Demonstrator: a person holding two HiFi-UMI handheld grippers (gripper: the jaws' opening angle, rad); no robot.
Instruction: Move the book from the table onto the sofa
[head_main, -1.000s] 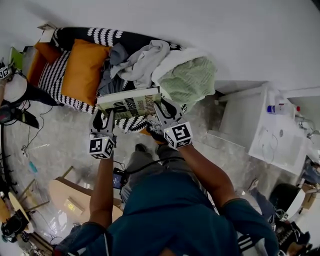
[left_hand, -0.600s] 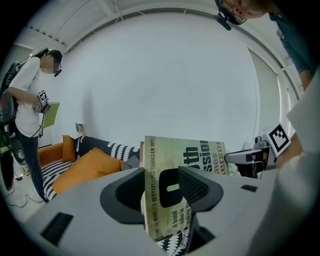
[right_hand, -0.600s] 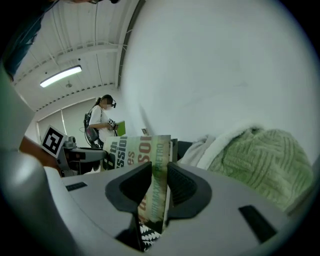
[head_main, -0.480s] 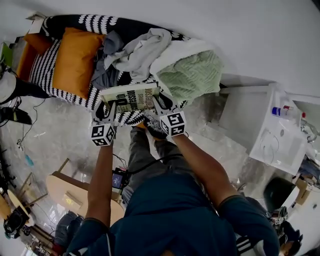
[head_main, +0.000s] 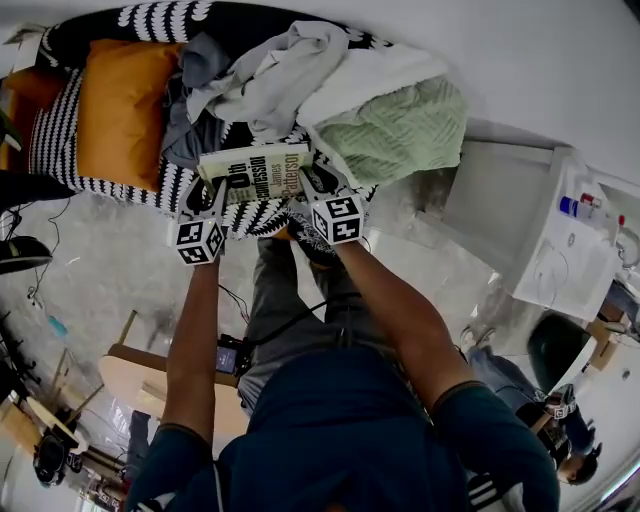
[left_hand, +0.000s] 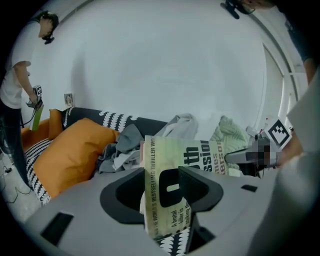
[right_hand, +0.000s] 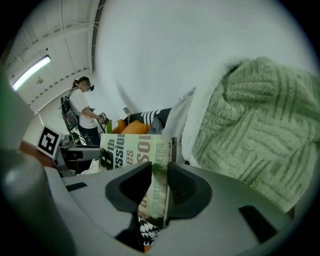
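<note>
On the sofa (head_main: 55, 130) we see an orange cushion (head_main: 120, 100) at its left end, clothes (head_main: 260, 80) mid-seat and a green blanket (head_main: 400, 125) at its right end; only its front edge lies bare.

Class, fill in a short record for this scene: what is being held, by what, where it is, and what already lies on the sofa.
held thing: book, a paperback thriller
left gripper: fingers shut on the book's left end
right gripper: fingers shut on its right end
place: over the front edge of the sofa, not yet released
on the sofa: orange cushion, heap of clothes, green blanket
</note>
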